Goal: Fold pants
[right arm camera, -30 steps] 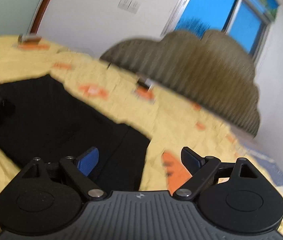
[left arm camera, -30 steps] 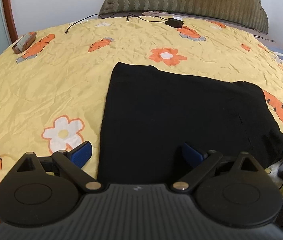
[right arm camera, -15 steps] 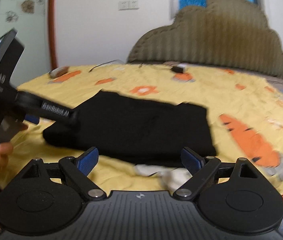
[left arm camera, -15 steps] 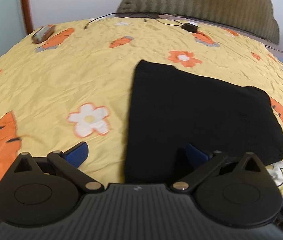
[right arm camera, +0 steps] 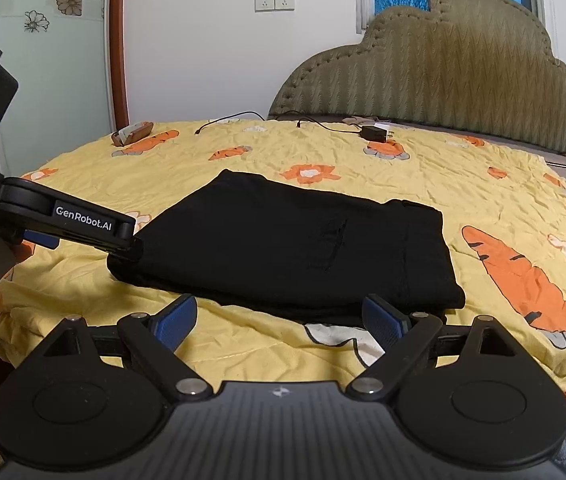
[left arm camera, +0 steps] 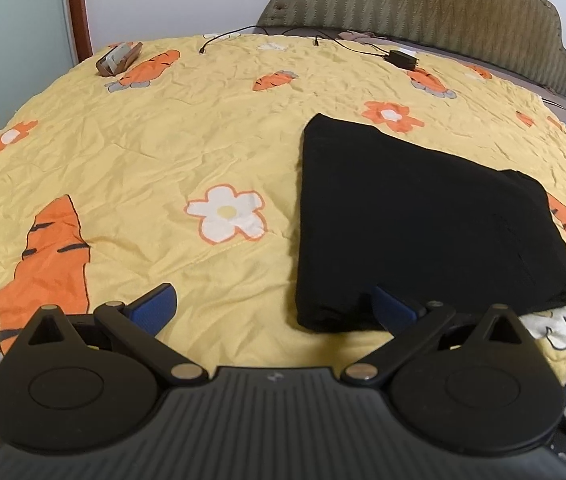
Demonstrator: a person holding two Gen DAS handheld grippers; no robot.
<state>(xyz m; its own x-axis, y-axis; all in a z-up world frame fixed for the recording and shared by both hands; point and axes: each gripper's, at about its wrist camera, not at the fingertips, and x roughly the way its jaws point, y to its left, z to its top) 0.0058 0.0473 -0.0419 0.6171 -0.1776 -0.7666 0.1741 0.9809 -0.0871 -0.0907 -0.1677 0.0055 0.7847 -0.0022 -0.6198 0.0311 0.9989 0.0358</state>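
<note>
On yellow bedspread (right arm camera: 483, 200): black pants (right arm camera: 295, 248) folded flat, compact rectangle.

A folded pair of black pants (left arm camera: 415, 220) lies flat on the wrinkled yellow quilt printed with orange carrots and flowers (left arm camera: 187, 136), right of centre in the frame. The left gripper (left arm camera: 273, 306) sits at the bottom, blue-padded fingers (left arm camera: 155, 306) spread wide, the right one overlapping the near edge of the pants. A black charger with cable (left arm camera: 403, 59) lies at the upper right, a small brown case (left arm camera: 118, 59) at the upper left
</note>
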